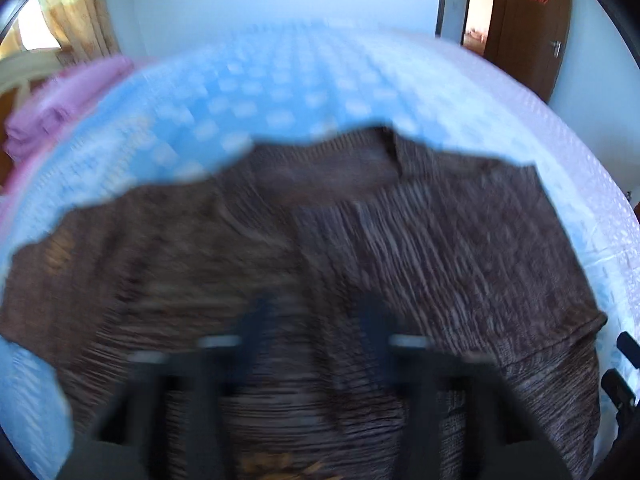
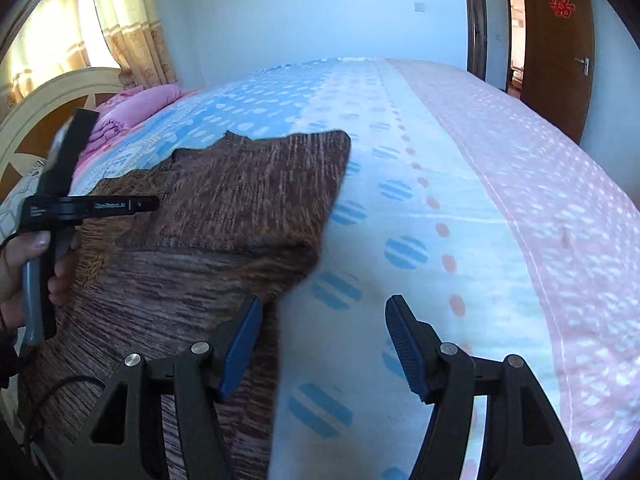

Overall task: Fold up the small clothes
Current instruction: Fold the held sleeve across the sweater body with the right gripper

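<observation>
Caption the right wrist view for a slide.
Open right gripper hovers at the brown knit sweater's edge on a dotted bedsheet.

The sweater [image 2: 240, 208] lies on the bed [image 2: 440, 200], towards its left side, with one part folded over the rest. A blanket [image 2: 132, 108] is bunched behind it by the headboard [image 2: 52, 96]. Curtains [image 2: 132, 28] hang behind the headboard. A door [image 2: 556, 48] stands beyond the bed on the right.
</observation>
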`<state>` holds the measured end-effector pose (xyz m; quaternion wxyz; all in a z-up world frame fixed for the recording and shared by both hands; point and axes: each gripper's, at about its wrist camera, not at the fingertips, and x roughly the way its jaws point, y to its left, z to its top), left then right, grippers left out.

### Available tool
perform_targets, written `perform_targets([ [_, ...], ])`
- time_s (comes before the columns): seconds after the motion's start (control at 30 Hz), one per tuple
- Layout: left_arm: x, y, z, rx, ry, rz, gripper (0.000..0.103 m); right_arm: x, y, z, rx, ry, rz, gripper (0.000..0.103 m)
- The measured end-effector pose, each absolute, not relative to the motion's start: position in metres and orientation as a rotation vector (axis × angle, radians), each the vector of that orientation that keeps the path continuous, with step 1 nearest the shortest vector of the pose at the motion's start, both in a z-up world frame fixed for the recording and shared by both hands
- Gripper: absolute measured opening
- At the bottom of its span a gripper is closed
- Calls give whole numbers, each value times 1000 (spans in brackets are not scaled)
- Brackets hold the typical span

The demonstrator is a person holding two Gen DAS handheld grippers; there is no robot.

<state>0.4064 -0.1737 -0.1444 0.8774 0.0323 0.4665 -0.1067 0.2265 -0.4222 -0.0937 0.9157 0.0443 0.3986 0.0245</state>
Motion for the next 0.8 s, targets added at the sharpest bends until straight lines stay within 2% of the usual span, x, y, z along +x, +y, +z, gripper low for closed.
perform_targets([
  [0.07,402,-175,-141,44,925,-218,8,226,-422,-96,86,821,53,65],
  [0.4,385,-162,-111,44,824,-231,6,226,-416,-101,81,822,60,66],
  [0.6,393,-160,-129,115,862,-173,6,227,-415,-103,73,824,54,67],
  [0.63,393,-160,-131,112,866,-181,7,227,-415,-103,69,824,53,68],
  [0.67,393,-161,-134,131,864,-164,13,226,-414,-103,67,823,52,68],
  [0.73,394,-159,-135,127,869,-150,17,226,-414,-99,63,814,42,68],
  [0.8,393,-156,-133,112,874,-146,34,225,-412,-86,64,771,34,68],
])
